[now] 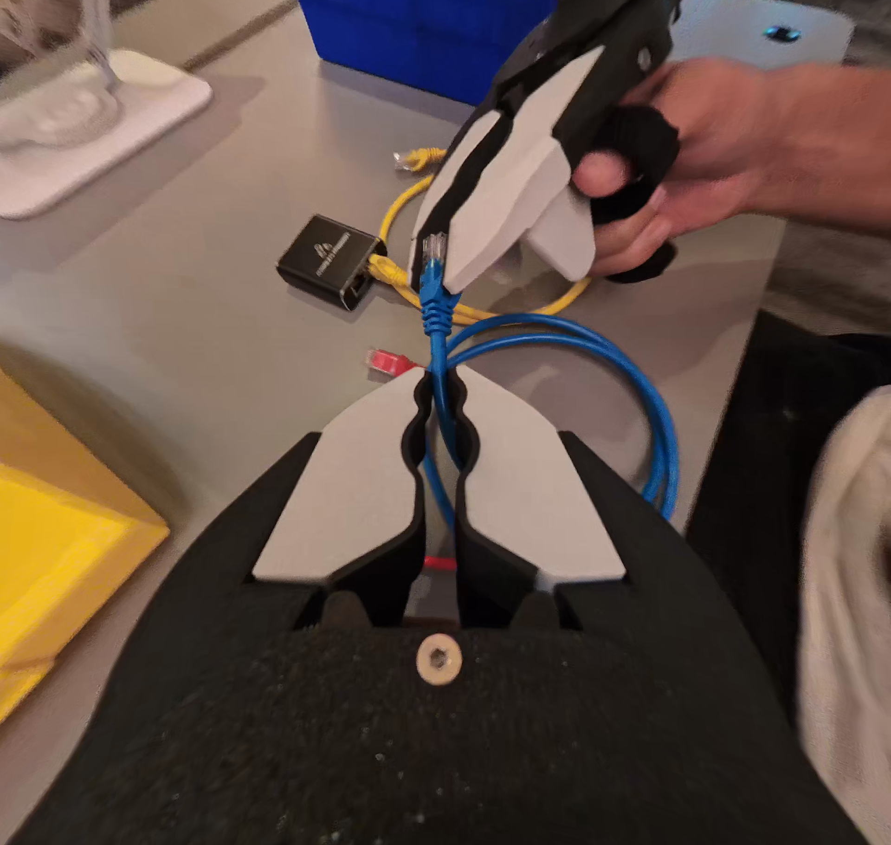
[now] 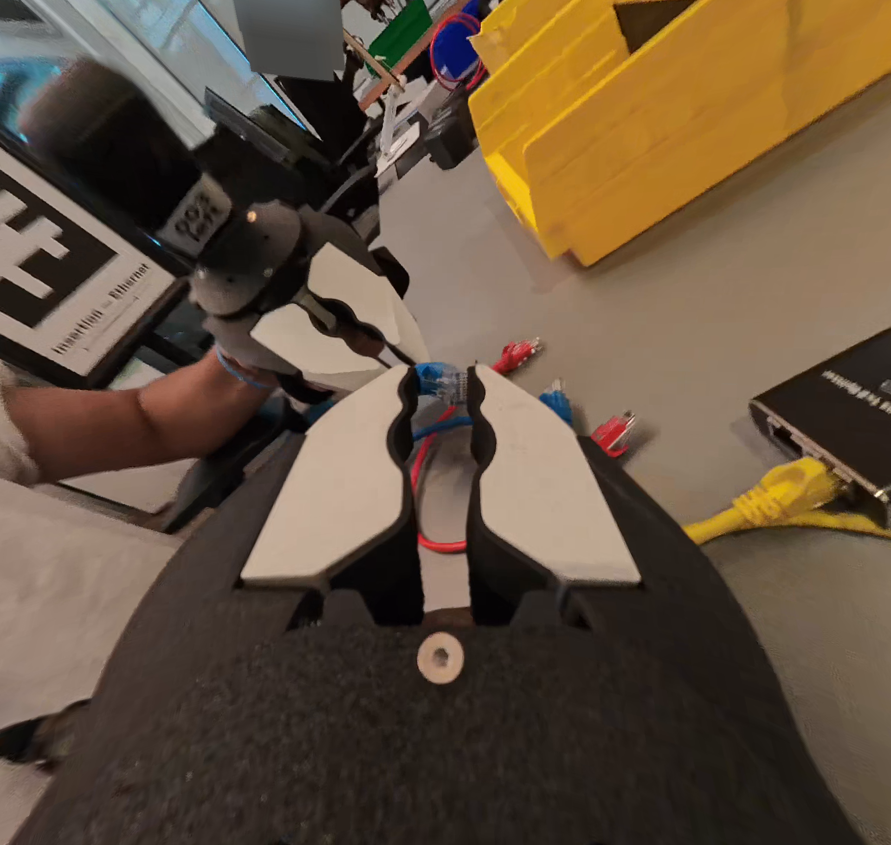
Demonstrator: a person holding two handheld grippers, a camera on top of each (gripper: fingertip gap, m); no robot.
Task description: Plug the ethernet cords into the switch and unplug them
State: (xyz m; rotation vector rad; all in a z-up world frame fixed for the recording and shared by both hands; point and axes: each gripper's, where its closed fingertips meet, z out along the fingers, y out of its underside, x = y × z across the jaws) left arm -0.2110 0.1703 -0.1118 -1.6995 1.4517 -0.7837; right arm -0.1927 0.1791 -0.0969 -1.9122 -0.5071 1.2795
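Note:
The black switch [image 1: 332, 257] lies on the grey table with a yellow cord [image 1: 385, 269] plugged into it; it also shows in the right wrist view [image 2: 829, 416]. My left gripper [image 1: 441, 378] is shut on the blue cord [image 1: 436, 334] a short way below its plug. My right gripper [image 1: 434, 281] comes in from the upper right and is shut on the blue plug [image 1: 434, 248], held above the table near the switch. In the right wrist view the blue plug [image 2: 446, 383] sits between my right gripper's tips [image 2: 443, 378], with the left gripper [image 2: 385, 349] just behind.
A loose red plug [image 1: 385, 361] and a loose yellow plug [image 1: 414, 158] lie on the table. Two red plugs [image 2: 518, 354] [image 2: 612, 431] and another blue plug [image 2: 557, 400] lie nearby. A blue bin [image 1: 419, 16] stands behind, a yellow bin [image 1: 58, 556] at the left. The tips of both grippers are at nearly the same place.

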